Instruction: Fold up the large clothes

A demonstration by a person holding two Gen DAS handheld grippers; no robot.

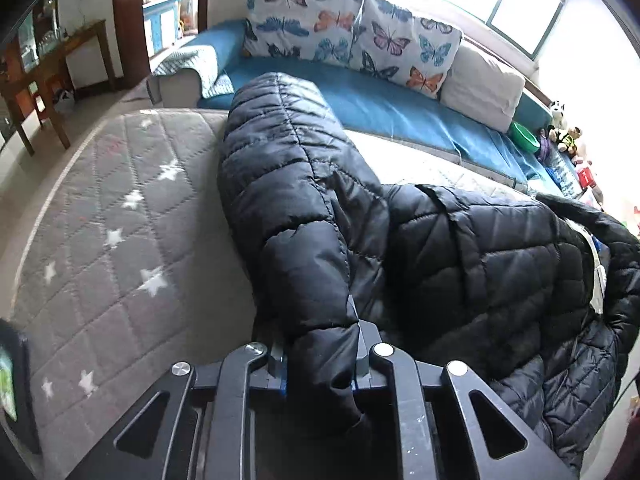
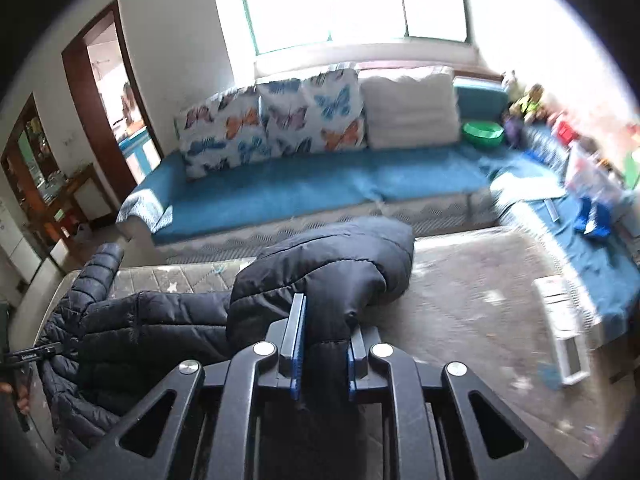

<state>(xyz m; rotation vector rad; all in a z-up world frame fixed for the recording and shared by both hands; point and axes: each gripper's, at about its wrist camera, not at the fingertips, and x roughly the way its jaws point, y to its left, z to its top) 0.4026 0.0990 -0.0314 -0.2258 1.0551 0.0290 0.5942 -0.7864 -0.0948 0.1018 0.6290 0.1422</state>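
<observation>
Two tongs, left [image 1: 320,354] and right [image 2: 323,344], each pinching one black jacket [image 1: 460,248].

A living room in a home

A long sofa [image 2: 304,188] with a blue cover stands under a bright window [image 2: 352,0], with butterfly cushions [image 2: 272,120] and a white cushion [image 2: 412,108] along its back; soft toys [image 1: 564,132] and a green bowl [image 2: 482,132] lie at one end, a wooden side table [image 1: 52,68] stands by a doorway [image 2: 108,88], and a star-patterned quilted mat [image 1: 120,220] lies in front
</observation>
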